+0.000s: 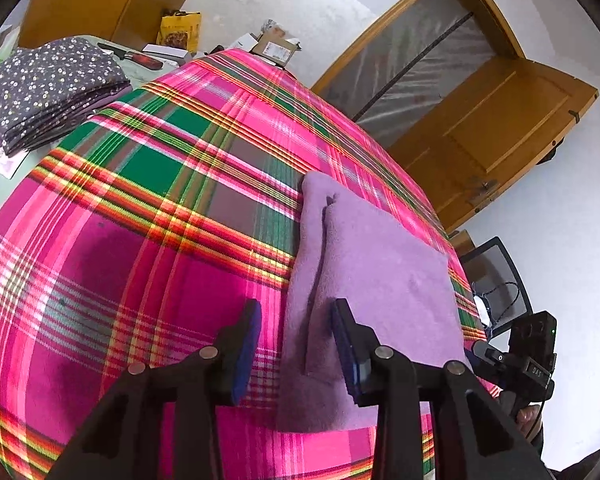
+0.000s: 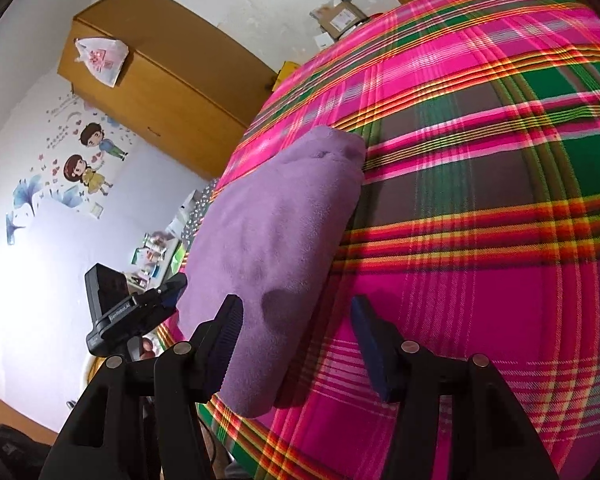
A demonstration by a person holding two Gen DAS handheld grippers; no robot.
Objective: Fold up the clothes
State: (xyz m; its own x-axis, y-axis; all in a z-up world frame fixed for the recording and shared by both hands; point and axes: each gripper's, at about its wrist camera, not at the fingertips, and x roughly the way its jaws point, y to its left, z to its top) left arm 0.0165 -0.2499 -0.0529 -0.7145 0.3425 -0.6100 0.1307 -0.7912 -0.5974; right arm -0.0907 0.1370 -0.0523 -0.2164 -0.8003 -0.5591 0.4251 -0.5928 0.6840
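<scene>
I see the folded lilac fleece garment [image 1: 380,280] lying flat on the bright pink, green and yellow plaid cloth [image 1: 160,208] that covers the work surface, close to the near edge of that cloth, with one fold seam running along its length in the left wrist view. My left gripper [image 1: 296,352] hangs just above the garment's near left edge; its black fingers with blue pads stand wide apart, one pad over the plaid cloth and the other over the fleece, and neither presses on anything. My right gripper [image 2: 296,344] is at the opposite near corner of the same garment [image 2: 276,232], its jaws equally wide, the left pad over the fleece and the right pad over bare plaid [image 2: 480,200], with nothing clamped. Each wrist camera catches the other gripper at the frame's edge beyond the garment. Further out, a folded dark blue fabric with small white flowers [image 1: 48,88] sits at the far left, past the plaid cloth, near a red-handled knife [image 1: 136,58]. An orange wooden door [image 1: 496,128] stands open against the white wall, and a wooden cabinet [image 2: 156,80] rises beside cartoon wall stickers [image 2: 84,152].
</scene>
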